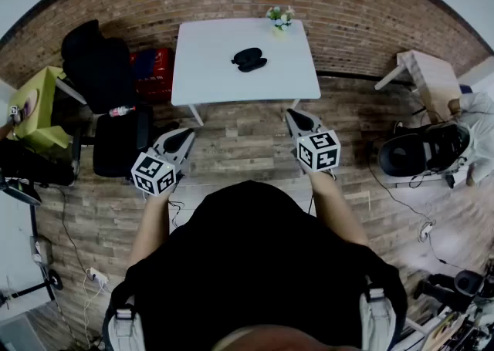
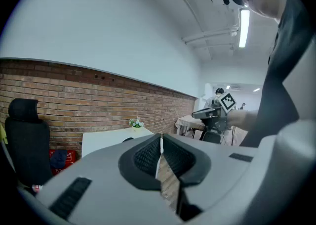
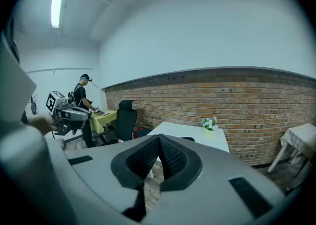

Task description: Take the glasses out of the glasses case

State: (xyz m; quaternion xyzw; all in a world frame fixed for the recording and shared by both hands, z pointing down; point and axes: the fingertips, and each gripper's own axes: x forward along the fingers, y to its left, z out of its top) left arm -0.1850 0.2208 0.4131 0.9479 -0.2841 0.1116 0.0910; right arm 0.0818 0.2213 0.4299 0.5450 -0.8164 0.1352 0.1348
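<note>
The glasses case (image 1: 248,59) lies on the white counter (image 1: 208,64), ahead of both tongs and well apart from them, with bare plank floor between the counter's near edge and my tips. It sits about midway across the counter, its long axis running roughly side to side with a slight tilt, so I judge the approach has to go forward and a little inward for either hand. The right tongs (image 1: 296,118) look somewhat nearer to it than the left tongs (image 1: 184,136), with the case ahead and to the left of the right pair and ahead and to the right of the left pair. In both gripper views the ribbed pads meet at the tips with nothing between them, so both tongs are closed and empty-handed. From here the case is a small dark shape. I cannot tell whether its lid is up or down, and I see no glasses. A small flower pot (image 1: 280,18) stands at the far edge of the counter, beyond the case and to its right.
</note>
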